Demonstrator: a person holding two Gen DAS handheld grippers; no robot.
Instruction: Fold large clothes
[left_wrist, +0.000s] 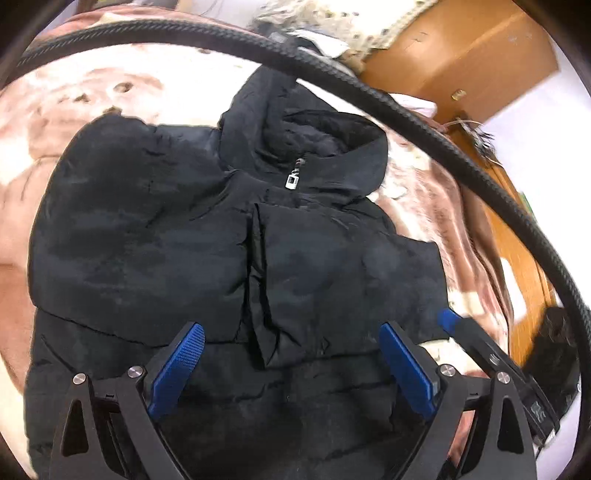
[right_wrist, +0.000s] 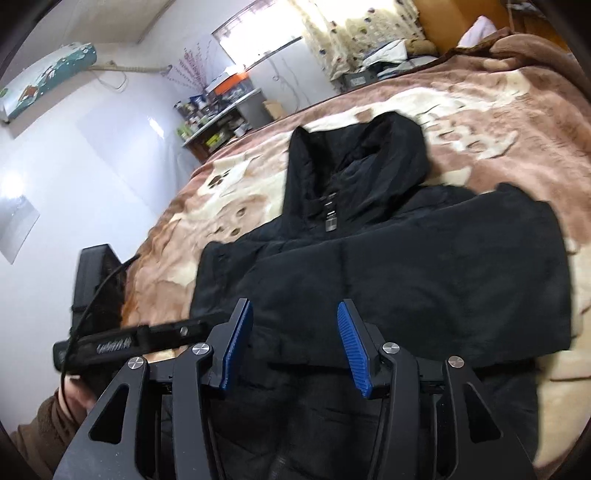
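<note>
Basically, brown-and-cream plush blanket (right_wrist: 498, 110) covers the bed, and the black hooded puffer jacket (left_wrist: 184, 229) lies flat on it, front up, hood (left_wrist: 306, 144) toward the far end, zipper pull (left_wrist: 293, 181) at the collar. Both sleeves look already folded in across the chest; the sleeve (right_wrist: 461, 277) on the right side of the right wrist view lies crosswise over the body, its cuff edge reaching mid-jacket. Hem end sits nearest both cameras.

Left gripper (left_wrist: 291, 354) hovers over the lower front panel, jaws spread wide, nothing between the blue pads (left_wrist: 177, 369). Right gripper (right_wrist: 293, 347) hovers over the lower jacket too, jaws partly spread, empty, no fabric pinched. A black braided cable (left_wrist: 424, 122) arcs across the left wrist view. A hand (right_wrist: 79, 395) in a brown sleeve holds the left tool at the edge of the right wrist view.

Judgement: next step is likely the hem-to-collar fold. To do it well: pinch both hem corners, one per gripper, biting all puffy layers deep so the slick shell doesn't slide out. Lift evenly, carry forward together, keep the folded sleeves from dragging open. Lay the hem just short of the hood, then release.
</note>
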